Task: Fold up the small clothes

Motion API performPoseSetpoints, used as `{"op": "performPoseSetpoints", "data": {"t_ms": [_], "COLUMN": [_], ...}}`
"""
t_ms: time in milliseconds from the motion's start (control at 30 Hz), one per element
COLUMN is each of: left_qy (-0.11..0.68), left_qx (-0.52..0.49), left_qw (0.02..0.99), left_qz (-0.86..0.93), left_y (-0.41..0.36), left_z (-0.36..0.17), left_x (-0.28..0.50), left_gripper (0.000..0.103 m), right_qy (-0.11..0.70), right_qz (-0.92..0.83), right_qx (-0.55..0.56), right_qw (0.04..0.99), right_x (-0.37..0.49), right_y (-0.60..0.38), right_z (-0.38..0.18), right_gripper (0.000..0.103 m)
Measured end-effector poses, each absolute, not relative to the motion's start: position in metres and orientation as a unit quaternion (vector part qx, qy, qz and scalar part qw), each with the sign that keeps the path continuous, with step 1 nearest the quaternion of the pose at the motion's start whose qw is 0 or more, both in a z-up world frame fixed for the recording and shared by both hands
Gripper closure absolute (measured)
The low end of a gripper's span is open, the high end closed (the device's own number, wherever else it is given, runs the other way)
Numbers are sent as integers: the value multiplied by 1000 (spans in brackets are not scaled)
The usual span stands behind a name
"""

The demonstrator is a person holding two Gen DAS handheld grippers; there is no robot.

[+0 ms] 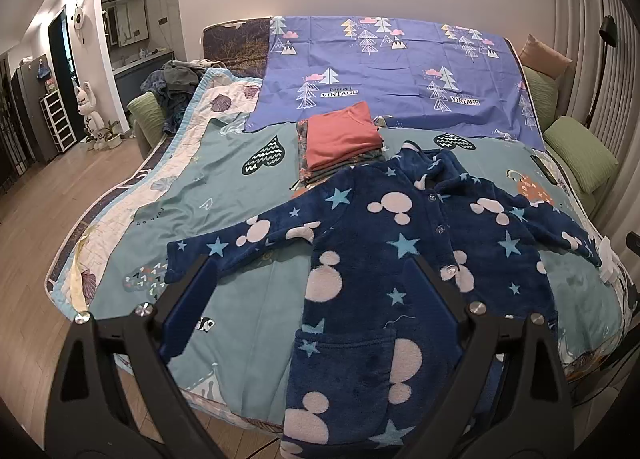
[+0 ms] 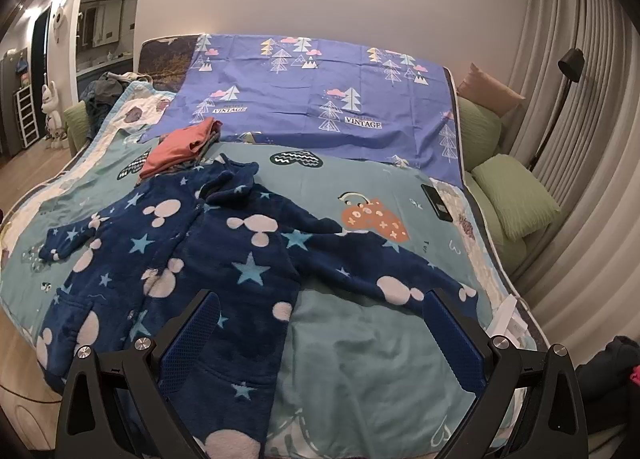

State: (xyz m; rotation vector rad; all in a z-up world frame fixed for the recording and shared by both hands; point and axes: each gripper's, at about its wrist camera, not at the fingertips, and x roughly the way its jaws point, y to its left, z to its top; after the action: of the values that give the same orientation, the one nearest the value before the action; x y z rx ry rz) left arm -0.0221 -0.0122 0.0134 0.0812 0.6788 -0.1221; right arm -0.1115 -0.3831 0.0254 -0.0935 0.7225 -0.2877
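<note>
A navy fleece star-print jacket (image 1: 384, 259) lies spread on the bed (image 1: 240, 187), before a folded clothes stack (image 1: 344, 139); left gripper (image 1: 312, 271) and right gripper (image 2: 320, 307) fingers gape wide, empty

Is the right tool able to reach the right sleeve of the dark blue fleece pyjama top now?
Probably yes: the right tool is open, and the sleeve lies flat, uncovered, just ahead.

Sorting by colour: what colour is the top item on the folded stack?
Coral red, plain. The top item on the stack shows best in the left wrist view.
</note>
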Motion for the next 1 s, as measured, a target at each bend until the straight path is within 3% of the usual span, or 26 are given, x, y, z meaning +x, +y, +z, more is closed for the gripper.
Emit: {"op": "performPoseSetpoints", "data": {"t_ms": [400,567,733,1000], "left_qy": [314,269,290,301], "left_qx": [82,161,209,206], "left_qw": [940,934,892,817], "left_qz": [-110,-174,-276,-447], "left_y": [-46,-113,-195,-335], "left_z": [24,28,6,-39], "left_x": [-22,-27,-12,21], "left_gripper": [9,9,8,8], "right_qy": [349,339,340,318], "right_qz": [-128,-182,-197,-138], "right_qx": [-17,93,235,557], "right_qw": [928,918,889,755], "right_x": [-114,-124,-141,-146], "right_y": [-408,-493,-593,-730], "right_z": [21,14,-24,-158], "right_gripper": [0,0,0,0]}}
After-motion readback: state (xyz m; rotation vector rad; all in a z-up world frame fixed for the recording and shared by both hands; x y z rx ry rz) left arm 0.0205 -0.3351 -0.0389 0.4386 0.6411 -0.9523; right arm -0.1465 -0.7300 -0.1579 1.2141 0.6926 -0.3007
